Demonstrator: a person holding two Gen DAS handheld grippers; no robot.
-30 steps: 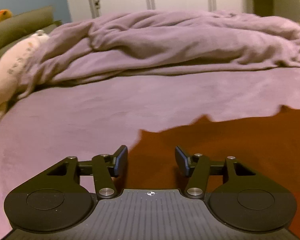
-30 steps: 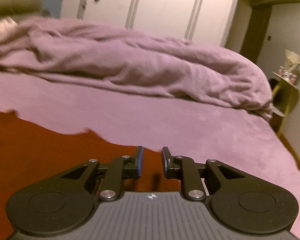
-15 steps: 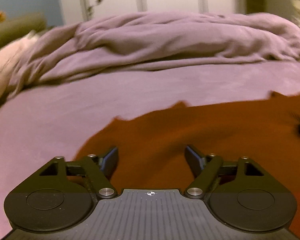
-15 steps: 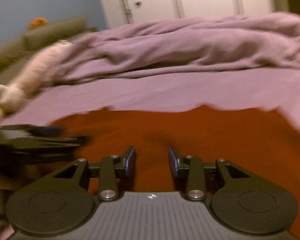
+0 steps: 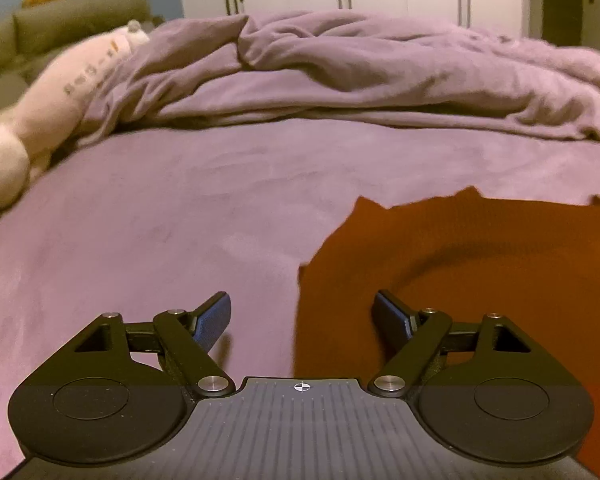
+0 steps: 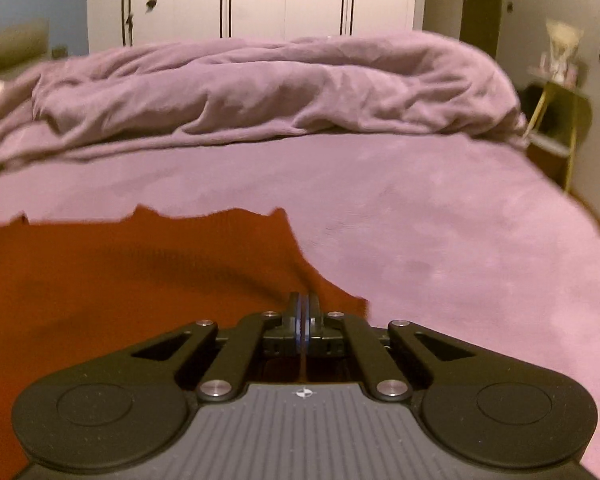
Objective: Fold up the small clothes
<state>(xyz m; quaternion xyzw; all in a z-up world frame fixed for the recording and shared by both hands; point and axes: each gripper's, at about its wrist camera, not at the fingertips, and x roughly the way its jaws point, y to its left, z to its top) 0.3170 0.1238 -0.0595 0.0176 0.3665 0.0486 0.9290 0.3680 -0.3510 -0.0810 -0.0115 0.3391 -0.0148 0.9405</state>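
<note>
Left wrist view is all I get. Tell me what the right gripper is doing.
Observer: The right gripper is shut on the cloth near its right corner; its jaws have just closed.
Operator: Describe the cloth's edge there.
Observer: It slants from the jaws away to the far corner.
Operator: Report anything right of the bed.
Observer: A yellow stand with small items on top.
</note>
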